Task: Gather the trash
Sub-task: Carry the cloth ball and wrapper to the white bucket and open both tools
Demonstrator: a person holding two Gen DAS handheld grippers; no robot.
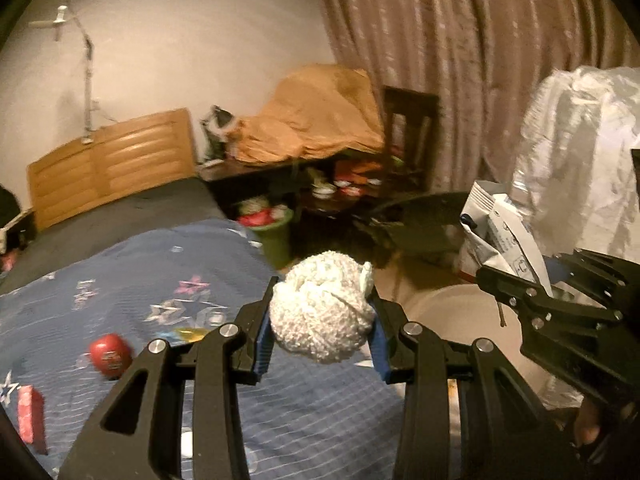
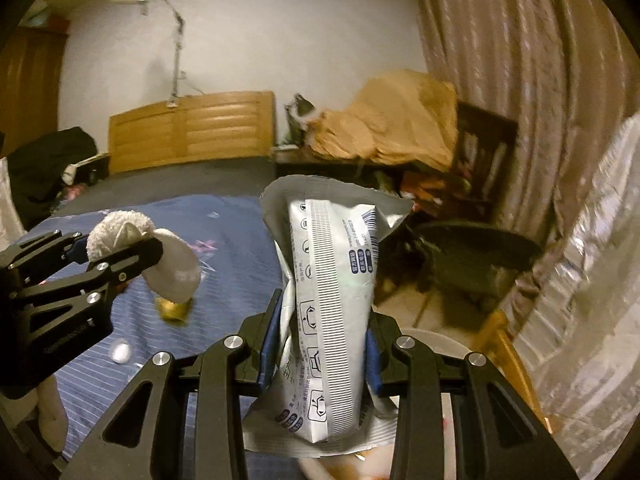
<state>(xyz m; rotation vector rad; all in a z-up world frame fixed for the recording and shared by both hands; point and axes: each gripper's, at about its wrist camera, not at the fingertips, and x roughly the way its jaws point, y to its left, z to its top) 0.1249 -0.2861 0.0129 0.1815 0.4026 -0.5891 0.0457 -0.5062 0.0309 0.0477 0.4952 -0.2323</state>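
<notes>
Trash in both grippers: left gripper fingers clamp a white sock ball, right gripper fingers squeeze a silver wrapper over the bed

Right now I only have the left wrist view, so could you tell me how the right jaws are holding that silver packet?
Observer: The right gripper is shut on the silver packet, pinching it about its middle, and the packet stands upright with its torn top open.
Operator: Thank you. My white sock looks like a tight ball; is that all of it?
Observer: No. From the right wrist, a smooth end of the white sock droops out past the left gripper, over the blue bedspread.
</notes>
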